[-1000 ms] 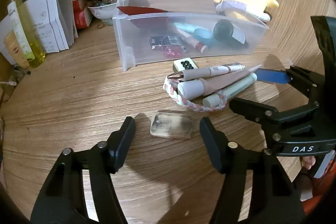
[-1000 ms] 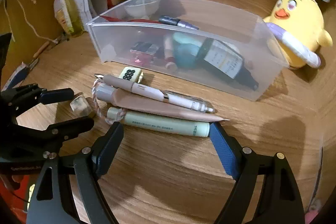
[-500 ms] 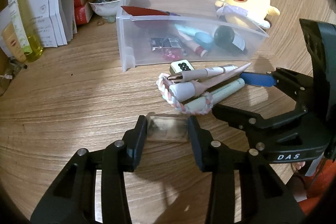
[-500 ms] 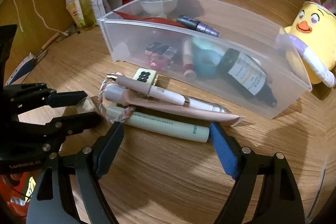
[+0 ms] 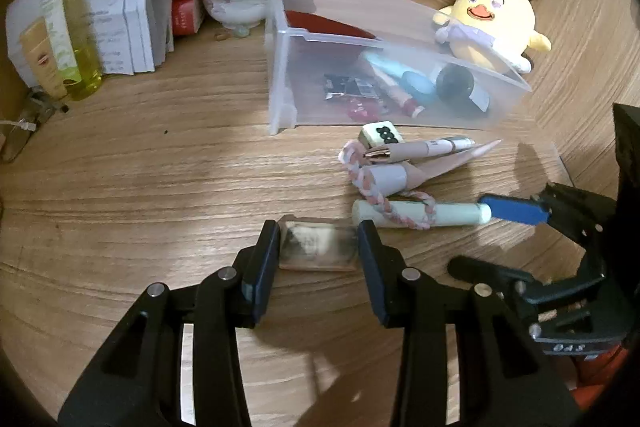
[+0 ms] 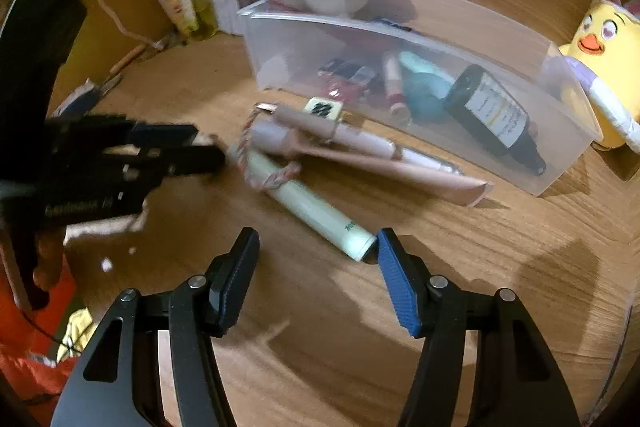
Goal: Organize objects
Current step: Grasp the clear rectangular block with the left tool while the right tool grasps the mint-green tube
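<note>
I'm pinching the clear block (image 5: 318, 250) on the wood-grain tabletop (image 5: 160, 187) with my left gripper (image 5: 318, 247); my right gripper (image 6: 316, 259) is closing, empty, beside the green tube (image 6: 308, 211) near the clear bin (image 5: 288, 75).

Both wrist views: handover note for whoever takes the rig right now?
Left claw: shut on the clear block, still on the table.
Right claw: closing, empty; one pad against the end of the green tube.
Bin already holds a dark bottle and small items.
Left outside: block, tube, pen, pink tube, braided cord, tile.
</note>
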{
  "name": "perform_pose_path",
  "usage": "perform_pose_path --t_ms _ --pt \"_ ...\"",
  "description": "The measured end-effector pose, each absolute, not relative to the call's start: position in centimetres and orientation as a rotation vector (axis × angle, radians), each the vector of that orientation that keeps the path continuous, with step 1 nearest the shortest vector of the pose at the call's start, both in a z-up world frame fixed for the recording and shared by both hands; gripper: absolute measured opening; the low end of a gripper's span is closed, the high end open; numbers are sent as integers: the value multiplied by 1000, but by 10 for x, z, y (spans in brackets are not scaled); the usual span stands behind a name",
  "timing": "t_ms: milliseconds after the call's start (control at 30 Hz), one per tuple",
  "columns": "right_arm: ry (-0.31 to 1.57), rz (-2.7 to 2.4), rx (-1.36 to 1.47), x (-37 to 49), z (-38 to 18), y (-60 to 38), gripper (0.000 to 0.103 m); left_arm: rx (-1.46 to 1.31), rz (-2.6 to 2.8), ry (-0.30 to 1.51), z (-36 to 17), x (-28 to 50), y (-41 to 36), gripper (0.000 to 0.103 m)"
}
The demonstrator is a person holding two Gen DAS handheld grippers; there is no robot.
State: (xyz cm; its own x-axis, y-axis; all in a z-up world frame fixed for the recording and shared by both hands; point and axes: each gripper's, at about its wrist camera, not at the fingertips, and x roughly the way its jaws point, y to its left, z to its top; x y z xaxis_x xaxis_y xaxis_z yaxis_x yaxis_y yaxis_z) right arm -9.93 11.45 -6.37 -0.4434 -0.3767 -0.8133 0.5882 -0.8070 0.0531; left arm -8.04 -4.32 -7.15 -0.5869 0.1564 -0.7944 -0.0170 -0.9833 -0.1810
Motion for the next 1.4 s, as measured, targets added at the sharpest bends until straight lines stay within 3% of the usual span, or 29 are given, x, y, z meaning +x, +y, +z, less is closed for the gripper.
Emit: perform_pose_path --t_ms 467,567,633,767,1400 --pt "408 -2231 1149 -110 -60 91 57 -1360 2706 -231 -71 -58 -53 40" --pt "412 -2214 1141 -111 -62 82 42 -1355 2708 -254 -72 -57 -56 40" --pt "420 -2212 1126 -108 -62 79 24 -1354 2708 -274 -72 -57 -58 40" --pt "381 -2203 1111 -101 -62 83 15 -1352 2706 -297 -70 -58 -59 40" --pt "142 -2352 1010 -91 -14 143 14 -1139 2761 -250 -21 -51 -31 40"
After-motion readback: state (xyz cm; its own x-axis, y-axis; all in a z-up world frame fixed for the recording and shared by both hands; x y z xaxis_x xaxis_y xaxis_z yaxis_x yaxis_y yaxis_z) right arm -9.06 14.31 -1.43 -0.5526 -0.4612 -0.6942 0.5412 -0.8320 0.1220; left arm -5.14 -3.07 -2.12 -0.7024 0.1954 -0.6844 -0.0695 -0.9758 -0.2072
